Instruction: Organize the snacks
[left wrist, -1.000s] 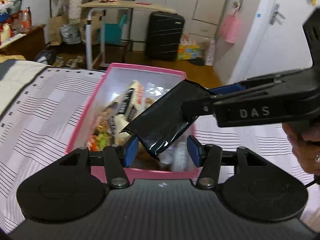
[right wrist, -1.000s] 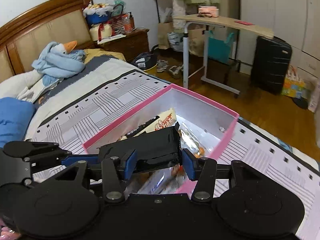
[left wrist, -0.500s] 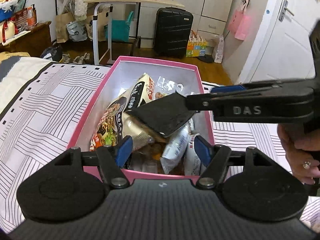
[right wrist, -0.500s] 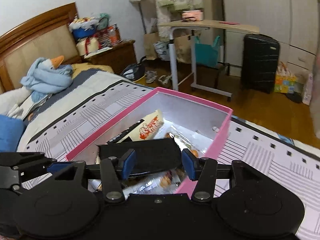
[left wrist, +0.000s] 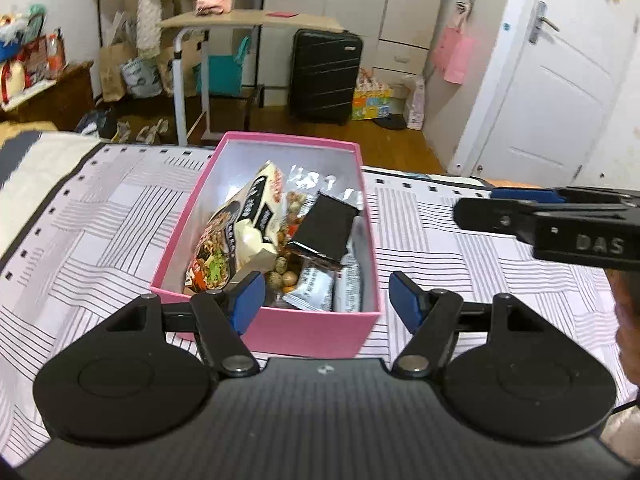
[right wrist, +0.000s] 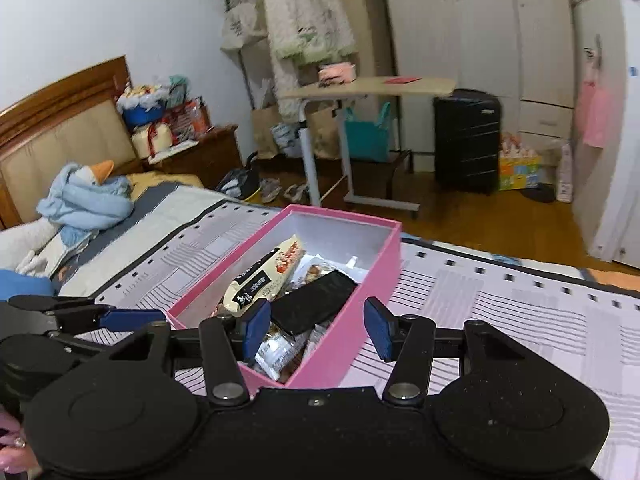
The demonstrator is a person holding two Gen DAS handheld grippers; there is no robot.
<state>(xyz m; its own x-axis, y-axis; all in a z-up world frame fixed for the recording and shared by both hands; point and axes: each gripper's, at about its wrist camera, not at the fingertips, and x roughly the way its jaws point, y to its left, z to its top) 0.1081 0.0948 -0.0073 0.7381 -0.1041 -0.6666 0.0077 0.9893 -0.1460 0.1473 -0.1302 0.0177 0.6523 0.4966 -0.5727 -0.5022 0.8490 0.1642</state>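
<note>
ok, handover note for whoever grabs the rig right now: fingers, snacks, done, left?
Left gripper: open, empty, its jaws have just been opening.
Right gripper: open, empty, off to the box's right side.
Black packet: lying in the pink box on top of the other snacks, with the noodle pack beside it.
Done: black packet is in the box.
Left: no loose snacks show on the bedspread; check out of view.
</note>
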